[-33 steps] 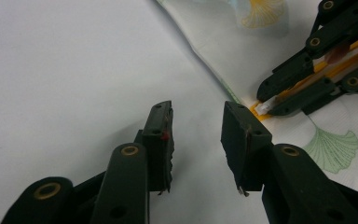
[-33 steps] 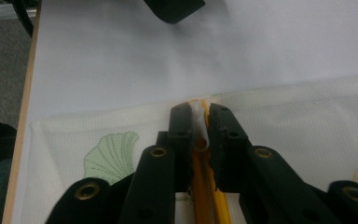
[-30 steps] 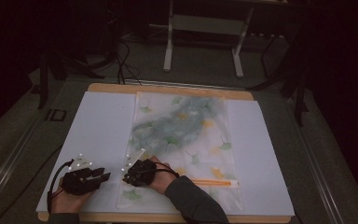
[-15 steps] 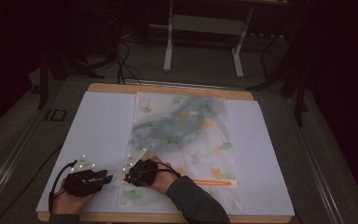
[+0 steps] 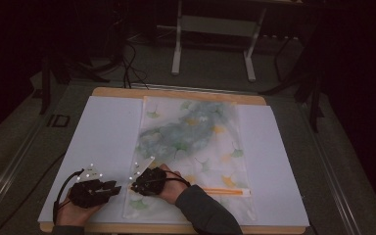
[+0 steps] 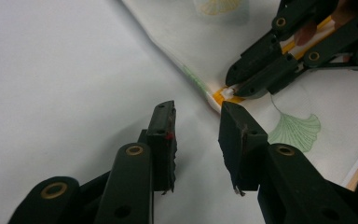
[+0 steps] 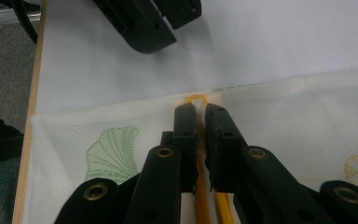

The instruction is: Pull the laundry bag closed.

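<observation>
A translucent mesh pouch [image 5: 191, 142] printed with ginkgo leaves lies flat on the table, an orange zipper [image 5: 225, 191] running across its near end. My right gripper [image 5: 133, 187] is shut on the small white zipper pull [image 6: 226, 93] at the zipper's left end [image 7: 195, 99], right at the pouch's edge. My left gripper [image 6: 196, 116] rests on the white sheet just left of that edge, pointing at the pull. Its jaws are open with nothing between them and have just been closing slightly. In the right gripper view my right gripper [image 7: 197, 112] pinches the pull, with the left gripper [image 7: 163, 28] beyond.
A white sheet [image 5: 103, 132] covers a wooden board [image 5: 176, 92] under the pouch. The board's front edge [image 5: 176, 228] runs close behind both hands. Dark floor, cables and a metal stand [image 5: 210, 44] lie beyond the table.
The left gripper has edged slightly right, toward the pouch's edge and the right gripper. The right gripper and the pouch have stayed put.
</observation>
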Demonstrator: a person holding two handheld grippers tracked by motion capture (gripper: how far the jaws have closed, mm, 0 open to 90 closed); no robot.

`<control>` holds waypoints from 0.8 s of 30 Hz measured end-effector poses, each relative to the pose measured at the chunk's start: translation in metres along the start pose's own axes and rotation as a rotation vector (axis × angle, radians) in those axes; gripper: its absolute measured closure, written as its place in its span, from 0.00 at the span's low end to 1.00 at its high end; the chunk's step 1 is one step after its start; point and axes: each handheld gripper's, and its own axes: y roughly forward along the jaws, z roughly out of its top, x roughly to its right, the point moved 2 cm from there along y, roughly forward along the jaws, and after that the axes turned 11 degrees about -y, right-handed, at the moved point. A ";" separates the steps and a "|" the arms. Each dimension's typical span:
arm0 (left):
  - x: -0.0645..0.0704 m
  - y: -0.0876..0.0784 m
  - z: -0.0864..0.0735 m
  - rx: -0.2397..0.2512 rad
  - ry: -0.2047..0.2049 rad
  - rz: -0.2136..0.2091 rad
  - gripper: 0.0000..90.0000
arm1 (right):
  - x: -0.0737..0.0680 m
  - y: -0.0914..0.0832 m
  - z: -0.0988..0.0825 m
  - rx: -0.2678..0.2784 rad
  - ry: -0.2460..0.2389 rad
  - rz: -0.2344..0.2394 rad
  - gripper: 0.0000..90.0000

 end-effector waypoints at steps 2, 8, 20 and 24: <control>0.001 0.000 0.000 -0.007 0.003 -0.001 0.74 | 0.000 0.000 0.000 0.001 -0.004 -0.002 0.93; 0.006 0.003 0.001 -0.018 -0.006 -0.040 0.72 | 0.000 -0.003 0.001 0.006 -0.005 -0.004 0.93; 0.012 0.010 0.003 -0.037 -0.025 -0.085 0.70 | 0.001 -0.008 0.001 0.006 -0.021 -0.015 0.93; 0.014 0.012 0.004 -0.043 -0.027 -0.102 0.70 | 0.001 -0.008 0.001 0.005 -0.025 -0.015 0.93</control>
